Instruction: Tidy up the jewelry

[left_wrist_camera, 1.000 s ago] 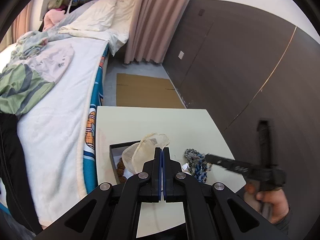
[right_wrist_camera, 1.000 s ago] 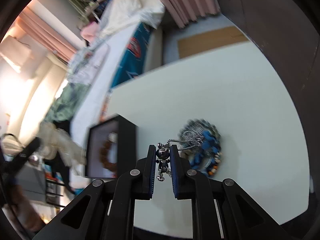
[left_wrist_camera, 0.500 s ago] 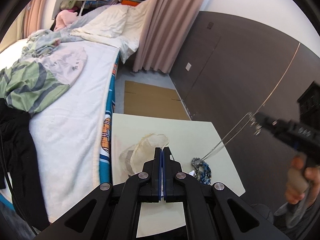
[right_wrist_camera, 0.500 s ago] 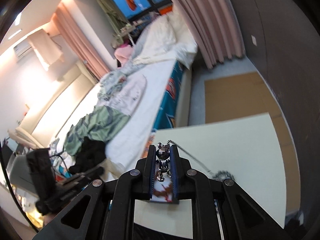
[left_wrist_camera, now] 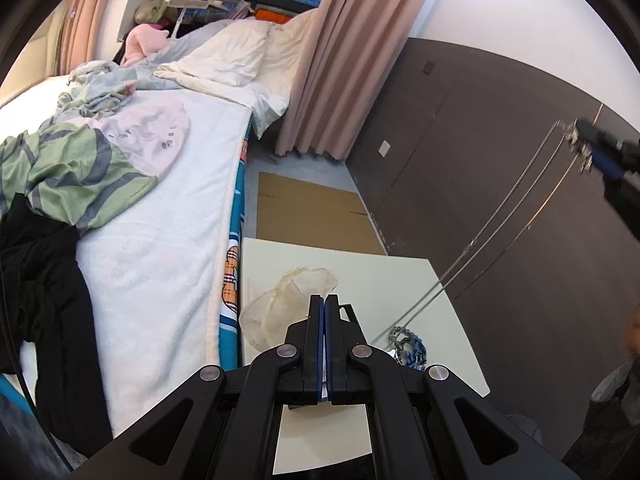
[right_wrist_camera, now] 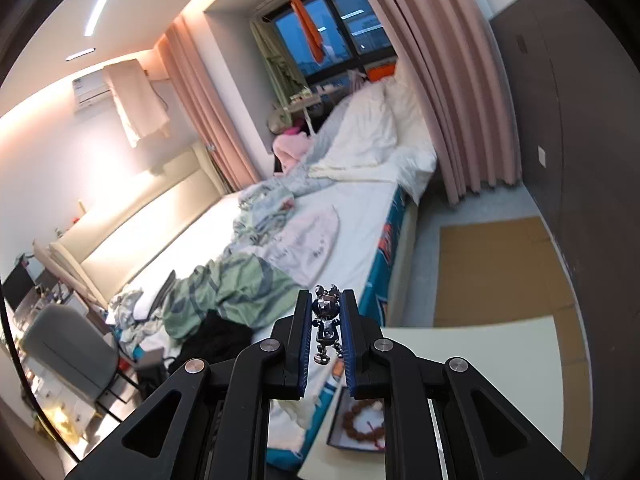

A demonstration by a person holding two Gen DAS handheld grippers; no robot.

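My right gripper (right_wrist_camera: pixel 325 322) is shut on a small silver figure pendant (right_wrist_camera: pixel 326 320). In the left wrist view it (left_wrist_camera: pixel 588 148) is high at the right, and the pendant's silver chain (left_wrist_camera: pixel 496 216) hangs down to a heap of blue and grey jewelry (left_wrist_camera: pixel 408 348) on the cream table (left_wrist_camera: pixel 380 276). My left gripper (left_wrist_camera: pixel 324 320) is shut on a clear plastic bag (left_wrist_camera: pixel 284 304) above the table. A black box (right_wrist_camera: pixel 360 420) with a brown bead bracelet (right_wrist_camera: pixel 360 426) lies on the table below my right gripper.
A bed (left_wrist_camera: pixel 152 216) with clothes stands left of the table. A dark panelled wall (left_wrist_camera: pixel 500 152) is on the right. Cardboard (left_wrist_camera: pixel 312 212) lies on the floor beyond the table. A grey chair (right_wrist_camera: pixel 68 340) is at the far left.
My right gripper has risen high with the pendant, drawing the chain up taut from the jewelry heap. My left gripper has lifted slightly with the bag.
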